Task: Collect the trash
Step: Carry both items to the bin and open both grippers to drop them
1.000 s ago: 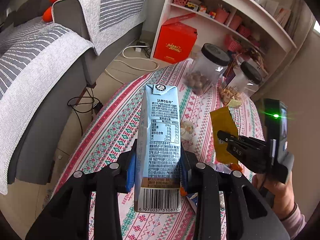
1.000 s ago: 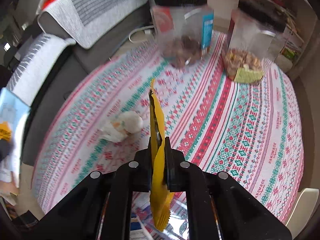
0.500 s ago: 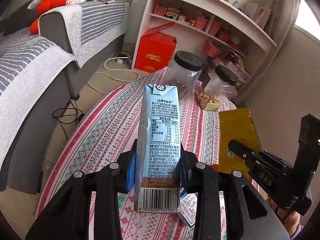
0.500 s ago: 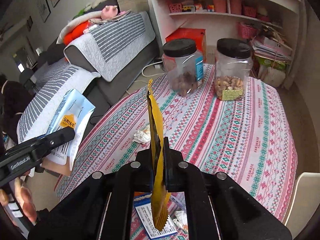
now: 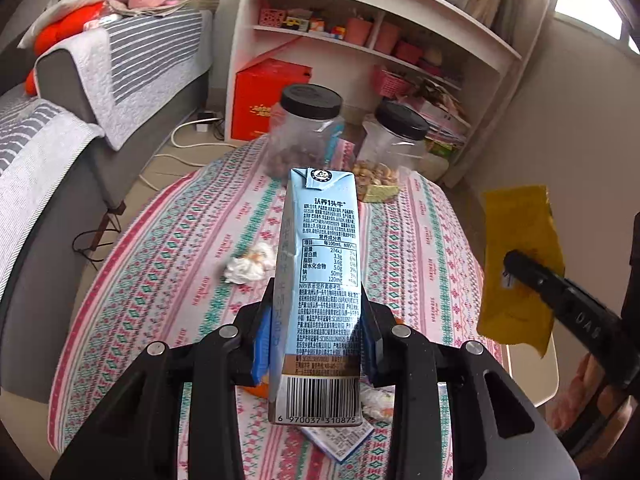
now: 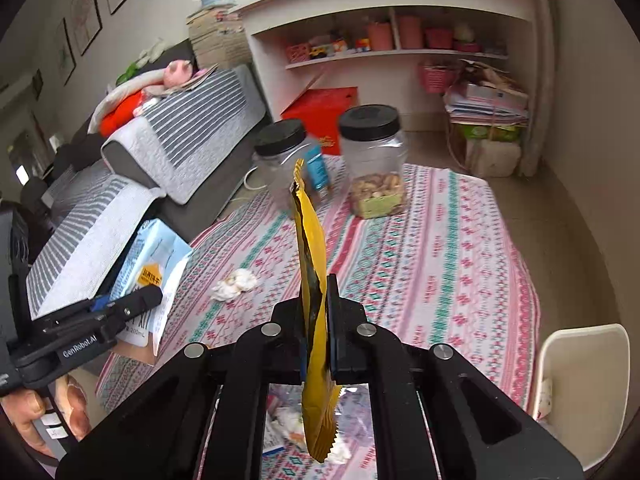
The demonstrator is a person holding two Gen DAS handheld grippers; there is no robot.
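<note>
now we hold both finds off table. left gripper point(image 5: 316, 344) clamps carton point(image 5: 322, 280) upright; we have carried it back from jars point(image 5: 306, 128). tissue point(image 5: 248, 268) lies uncollected on cloth point(image 5: 168, 248). right gripper point(image 6: 316, 332) pinches wrapper point(image 6: 310, 248), which we have lifted higher and toward bin point(image 6: 580, 392). we judge drop-off next, then tissue.

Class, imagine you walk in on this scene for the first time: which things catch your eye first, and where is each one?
A pale blue milk carton stands clamped upright in the left gripper, above the patterned tablecloth. The right gripper pinches a yellow wrapper edge-on. Behind them, two black-lidded jars stand at the table's far end.
</note>
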